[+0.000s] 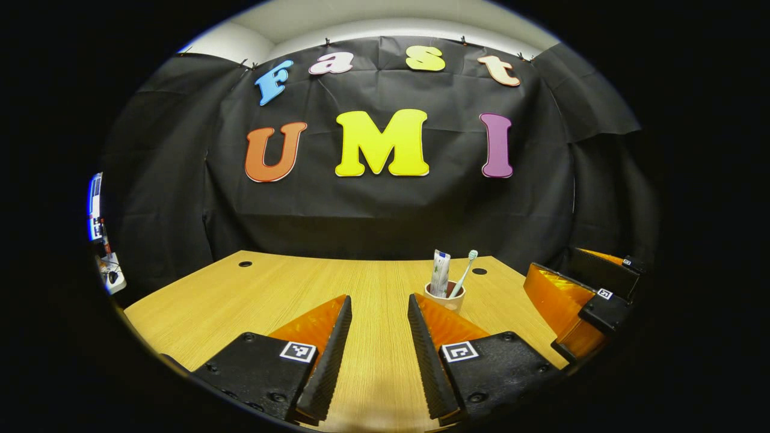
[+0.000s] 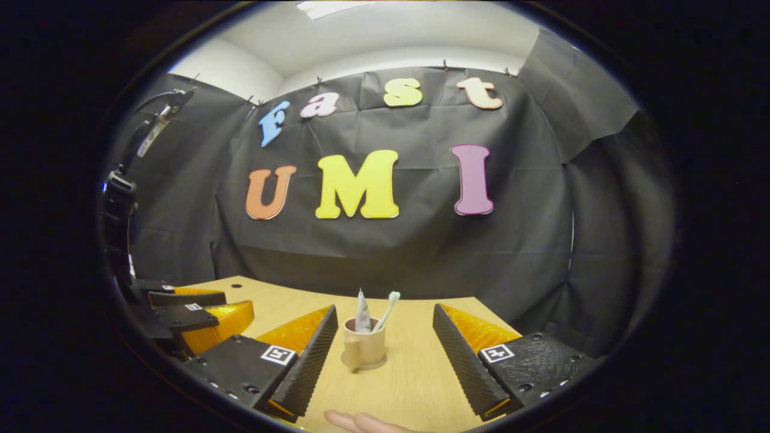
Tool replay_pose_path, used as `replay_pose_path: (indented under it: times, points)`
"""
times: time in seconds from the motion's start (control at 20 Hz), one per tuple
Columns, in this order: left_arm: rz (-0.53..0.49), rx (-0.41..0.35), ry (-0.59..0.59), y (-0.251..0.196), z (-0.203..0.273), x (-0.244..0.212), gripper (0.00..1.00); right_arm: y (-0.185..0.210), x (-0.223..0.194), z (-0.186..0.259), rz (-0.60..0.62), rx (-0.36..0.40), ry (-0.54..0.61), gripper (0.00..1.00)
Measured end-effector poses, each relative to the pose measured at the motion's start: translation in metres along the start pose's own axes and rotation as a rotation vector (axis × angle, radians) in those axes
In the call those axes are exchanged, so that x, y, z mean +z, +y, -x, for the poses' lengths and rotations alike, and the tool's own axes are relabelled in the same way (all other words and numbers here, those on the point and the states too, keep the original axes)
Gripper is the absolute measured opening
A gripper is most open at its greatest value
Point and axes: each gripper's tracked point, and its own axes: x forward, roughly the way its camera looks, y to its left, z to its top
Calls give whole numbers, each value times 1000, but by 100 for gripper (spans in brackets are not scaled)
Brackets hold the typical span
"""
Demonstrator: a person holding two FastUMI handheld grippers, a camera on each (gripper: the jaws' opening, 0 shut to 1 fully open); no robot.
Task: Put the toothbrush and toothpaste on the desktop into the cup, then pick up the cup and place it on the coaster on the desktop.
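Black cloth backs a wooden desk (image 1: 271, 294) with two small round holes near its far edge, one at the left (image 1: 245, 264) and one at the right (image 1: 479, 271). At the far left of the left gripper view, off the desk, sits some white equipment with cables (image 1: 110, 270). The left gripper (image 1: 379, 313) hovers low over bare wood, jaws spread with nothing between them. Just past its right finger stands the cup (image 1: 446, 296), holding the toothpaste (image 1: 440, 273) and toothbrush (image 1: 464, 273), both upright and leaning slightly. Further right is the right gripper (image 1: 577, 300). In the right gripper view, the cup (image 2: 364, 347) rests on the round coaster (image 2: 363, 365), midway between that gripper's (image 2: 385, 343) parted fingers, touched by neither. A fingertip (image 2: 361, 422) shows at the bottom edge.
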Motion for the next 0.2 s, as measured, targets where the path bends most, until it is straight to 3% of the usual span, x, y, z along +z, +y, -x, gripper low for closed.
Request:
replay_pose_path:
  times: [0.2]
  points:
    - [-4,4,-23,-6,-3,5,61,-1,-1,0,2,-4,2,95]
